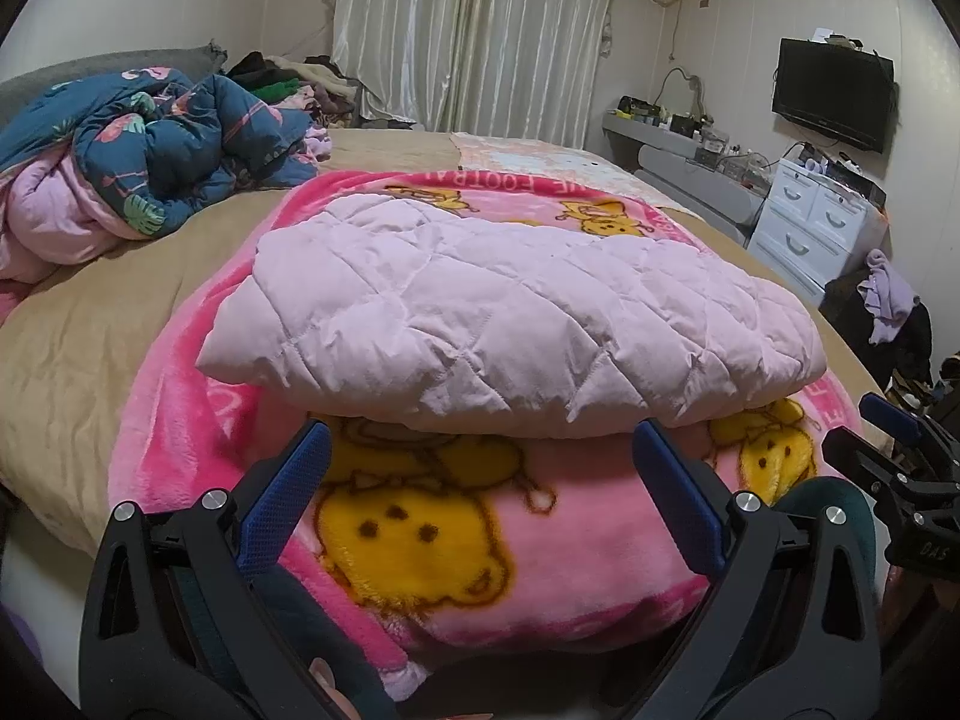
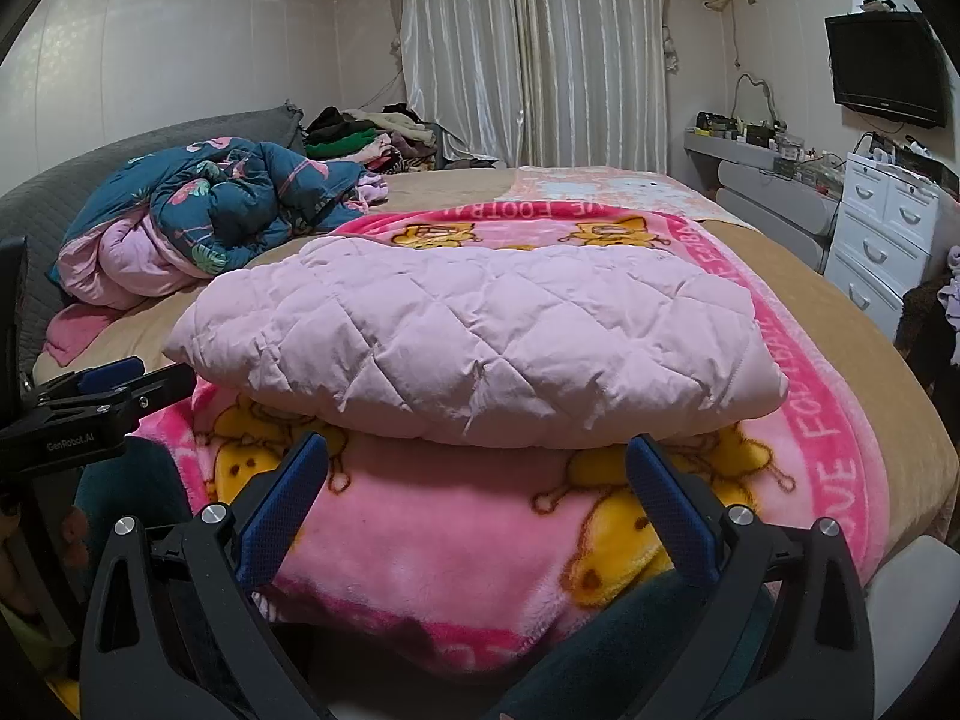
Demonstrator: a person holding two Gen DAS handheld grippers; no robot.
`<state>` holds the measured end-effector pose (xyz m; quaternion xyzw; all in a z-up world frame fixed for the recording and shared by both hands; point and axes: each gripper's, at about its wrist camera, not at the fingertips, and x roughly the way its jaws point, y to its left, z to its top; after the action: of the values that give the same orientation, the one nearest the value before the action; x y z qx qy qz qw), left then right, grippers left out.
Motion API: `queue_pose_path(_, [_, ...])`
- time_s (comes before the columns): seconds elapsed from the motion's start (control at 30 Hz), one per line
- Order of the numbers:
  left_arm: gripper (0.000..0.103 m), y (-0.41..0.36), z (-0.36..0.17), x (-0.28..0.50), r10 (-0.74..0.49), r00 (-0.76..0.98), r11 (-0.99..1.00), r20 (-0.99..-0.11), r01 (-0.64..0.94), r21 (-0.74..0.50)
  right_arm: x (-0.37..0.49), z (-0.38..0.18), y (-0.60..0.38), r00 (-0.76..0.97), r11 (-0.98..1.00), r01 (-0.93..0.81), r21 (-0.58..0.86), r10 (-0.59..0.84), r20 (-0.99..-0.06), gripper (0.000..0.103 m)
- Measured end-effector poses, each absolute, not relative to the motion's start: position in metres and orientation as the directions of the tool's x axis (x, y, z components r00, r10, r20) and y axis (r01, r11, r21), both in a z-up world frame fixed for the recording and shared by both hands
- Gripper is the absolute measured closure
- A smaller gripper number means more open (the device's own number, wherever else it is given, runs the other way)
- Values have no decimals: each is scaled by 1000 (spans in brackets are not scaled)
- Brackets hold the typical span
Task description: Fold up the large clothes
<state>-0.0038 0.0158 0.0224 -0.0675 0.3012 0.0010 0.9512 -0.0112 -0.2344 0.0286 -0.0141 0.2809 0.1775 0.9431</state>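
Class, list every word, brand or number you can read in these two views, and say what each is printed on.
"GenRobot.AI": on the left gripper.
"DAS": on the right gripper.
"FOOTBA…" and "…OVE", partly hidden: on the pink blanket's border.
TV brand: too small to read.

Your views: dim, even indoor light; soft shadows; sharp centre; heavy fisheye bending and black vignette at corners.
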Motion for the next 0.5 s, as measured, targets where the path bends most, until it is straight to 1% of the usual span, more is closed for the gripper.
queue_pose_path(0.5, [9, 16, 22, -4, -39, 819, 991, -572, -41, -127, -12, 28, -235, 780, 937, -342, 73, 326, -535, 4])
